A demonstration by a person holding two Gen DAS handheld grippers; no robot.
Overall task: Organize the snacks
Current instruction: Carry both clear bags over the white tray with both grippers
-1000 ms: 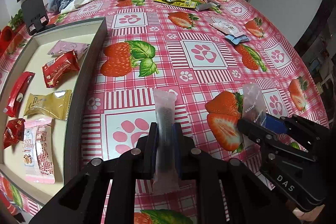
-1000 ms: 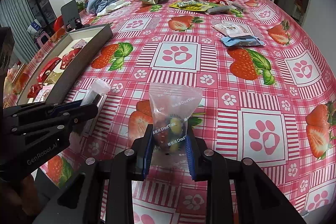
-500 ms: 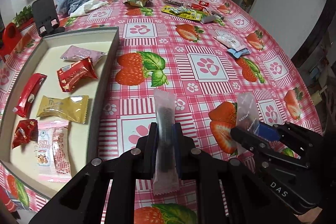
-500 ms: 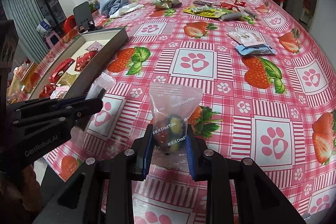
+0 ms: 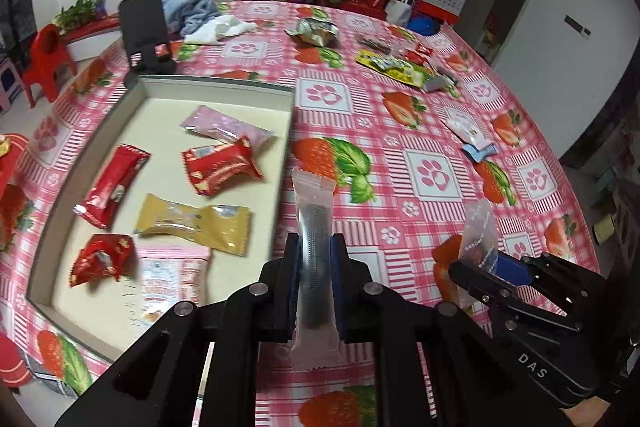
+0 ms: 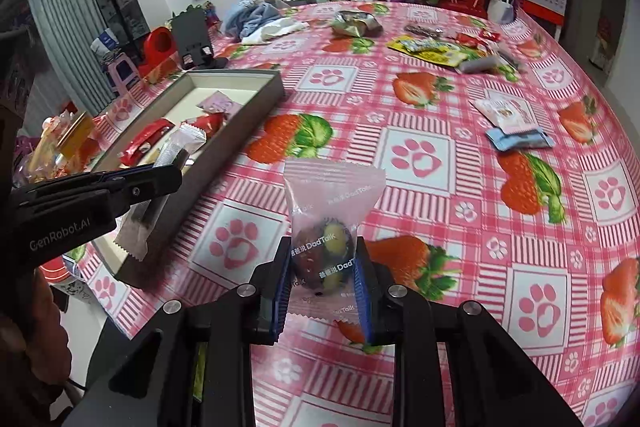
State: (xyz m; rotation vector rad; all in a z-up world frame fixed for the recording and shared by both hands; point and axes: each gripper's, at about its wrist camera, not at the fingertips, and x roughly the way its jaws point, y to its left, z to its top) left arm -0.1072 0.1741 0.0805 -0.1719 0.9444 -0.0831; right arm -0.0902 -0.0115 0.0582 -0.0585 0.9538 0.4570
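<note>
My left gripper [image 5: 314, 283] is shut on a long pale stick snack with a dark bar inside [image 5: 314, 227], held upright above the table beside the right wall of the grey tray [image 5: 280, 187]. The tray holds several snack packets, red, gold and pink. My right gripper [image 6: 322, 279] is shut on a clear DadTalk snack bag [image 6: 328, 219] with dark and yellow pieces, held over the pink strawberry tablecloth [image 6: 420, 155]. In the left wrist view the right gripper [image 5: 480, 273] hangs at lower right with its bag [image 5: 478, 231]. In the right wrist view the left gripper [image 6: 168, 179] stands by the tray's near corner.
Loose snacks lie farther off on the cloth: a white packet [image 6: 506, 113], a blue packet [image 6: 520, 139], a yellow pack [image 6: 430, 49] and a foil bag [image 6: 356, 21]. A black phone stand [image 5: 146, 35] and crumpled cloths [image 5: 200, 15] sit behind the tray.
Both grippers have risen and shifted left toward the tray, each keeping its snack. More of the tray's inside now shows in both views.
</note>
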